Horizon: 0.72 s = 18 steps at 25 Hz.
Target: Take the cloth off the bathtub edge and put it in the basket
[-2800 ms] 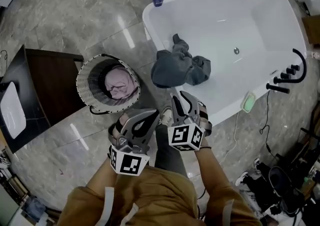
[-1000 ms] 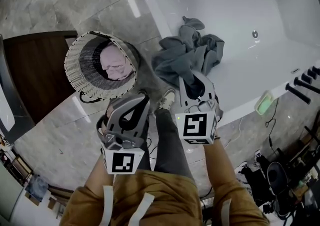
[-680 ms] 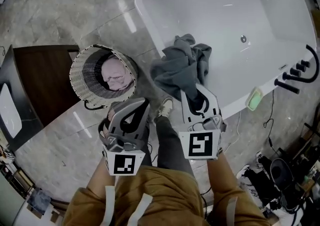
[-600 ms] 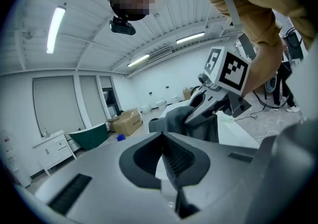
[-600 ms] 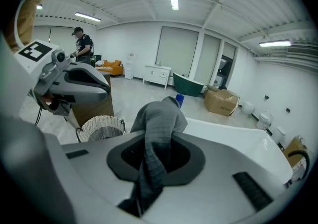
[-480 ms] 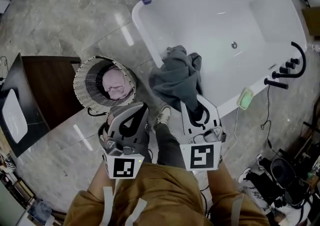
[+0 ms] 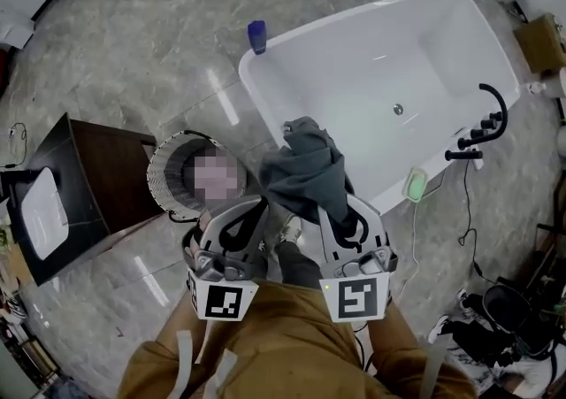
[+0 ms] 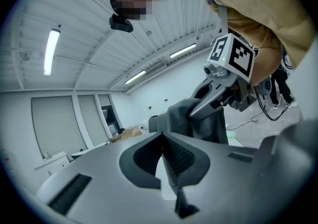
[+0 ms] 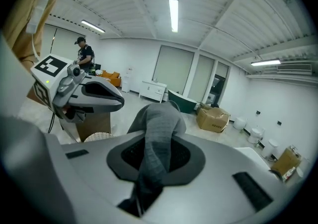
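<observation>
Clamping cloth (image 7: 301, 174), right gripper (image 7: 334, 204) should swing over basket (image 7: 162, 178) centre before opening jaws; left gripper (image 7: 256, 204) jaws shut, empty.

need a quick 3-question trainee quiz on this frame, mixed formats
1. Which gripper's fingers are shut on the dark grey cloth?
2. The round white woven basket stands: A) on a chair; B) on the floor beside the white bathtub; C) on the tub's rim.
3. True or false: the left gripper holds nothing.
Key: 1 right gripper; 2 B; 3 true.
</observation>
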Each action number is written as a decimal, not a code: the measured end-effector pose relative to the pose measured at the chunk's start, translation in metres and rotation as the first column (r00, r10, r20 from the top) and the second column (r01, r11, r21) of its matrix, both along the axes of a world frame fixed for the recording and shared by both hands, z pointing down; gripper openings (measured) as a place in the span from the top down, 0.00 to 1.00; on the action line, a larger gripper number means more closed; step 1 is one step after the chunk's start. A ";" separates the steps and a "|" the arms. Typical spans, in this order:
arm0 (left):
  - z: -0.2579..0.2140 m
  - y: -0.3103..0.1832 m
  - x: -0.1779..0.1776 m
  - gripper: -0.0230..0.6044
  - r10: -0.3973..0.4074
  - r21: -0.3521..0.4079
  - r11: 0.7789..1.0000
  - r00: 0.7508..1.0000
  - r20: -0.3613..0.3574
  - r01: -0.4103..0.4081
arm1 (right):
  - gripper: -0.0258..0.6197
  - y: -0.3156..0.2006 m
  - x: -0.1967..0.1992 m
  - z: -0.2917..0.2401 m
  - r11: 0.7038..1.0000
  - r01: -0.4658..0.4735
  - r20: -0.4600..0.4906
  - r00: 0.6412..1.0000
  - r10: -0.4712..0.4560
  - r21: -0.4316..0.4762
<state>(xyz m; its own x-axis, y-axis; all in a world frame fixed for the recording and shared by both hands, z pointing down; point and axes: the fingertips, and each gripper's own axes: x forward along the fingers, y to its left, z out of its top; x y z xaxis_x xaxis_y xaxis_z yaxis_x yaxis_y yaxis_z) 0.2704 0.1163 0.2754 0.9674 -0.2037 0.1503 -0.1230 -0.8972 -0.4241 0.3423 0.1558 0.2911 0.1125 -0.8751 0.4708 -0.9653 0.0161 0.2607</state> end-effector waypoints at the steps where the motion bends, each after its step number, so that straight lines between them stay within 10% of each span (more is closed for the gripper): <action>1: -0.008 0.002 -0.001 0.95 0.004 0.015 1.000 1.000 -0.008 -0.004 | 0.87 0.003 -0.002 -0.006 1.000 -0.001 -0.005 1.000 0.001 0.006; 18: -0.055 0.031 -0.021 0.95 0.011 0.091 0.996 0.997 -0.075 -0.004 | 0.87 0.034 -0.021 -0.067 0.994 -0.014 -0.040 0.999 0.019 0.110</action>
